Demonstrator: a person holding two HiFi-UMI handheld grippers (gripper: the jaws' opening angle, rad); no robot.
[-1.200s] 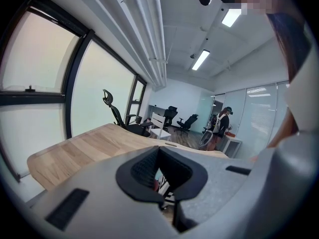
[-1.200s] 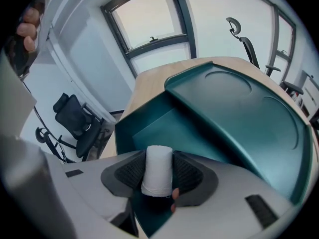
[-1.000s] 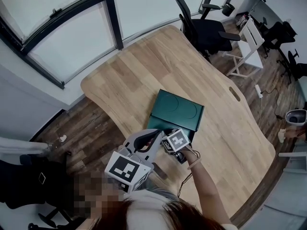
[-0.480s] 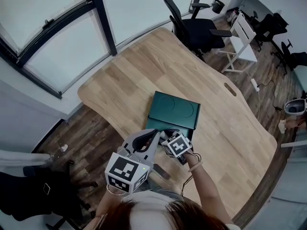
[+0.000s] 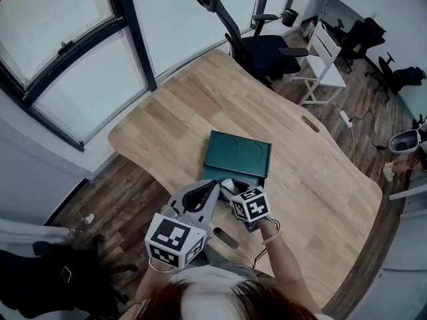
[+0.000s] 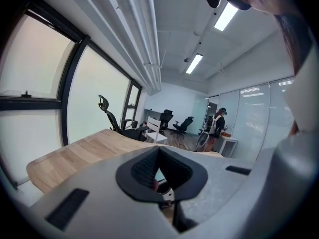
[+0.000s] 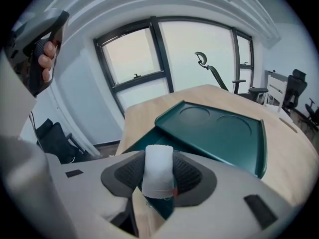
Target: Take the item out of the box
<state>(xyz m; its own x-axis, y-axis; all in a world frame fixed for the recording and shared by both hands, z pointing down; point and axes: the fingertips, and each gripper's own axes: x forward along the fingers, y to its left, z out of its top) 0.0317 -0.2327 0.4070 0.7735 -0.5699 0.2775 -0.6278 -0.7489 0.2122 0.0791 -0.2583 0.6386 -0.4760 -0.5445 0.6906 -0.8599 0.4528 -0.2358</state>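
Jaws of the right claw (image 7: 158,182) are clamping the white roll (image 7: 158,163) upright, likely to lift it clear of the green box (image 5: 237,155), while the left claw (image 6: 158,151), jaws together, is hovering nearby.

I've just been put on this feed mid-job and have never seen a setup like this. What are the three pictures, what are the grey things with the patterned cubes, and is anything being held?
There is no robot here. A person holds a two-jaw gripper in each hand, and the patterned cubes are part of those grippers. The picture from above comes from a camera on the person's head. The other two come from a camera riding on each gripper, looking along its jaws.

On the wooden table lies a green box with its lid open. The right gripper has its jaws closed on a white roll, close to the box's near side. The left gripper has its jaws together with nothing between them, and is held beside the right one.
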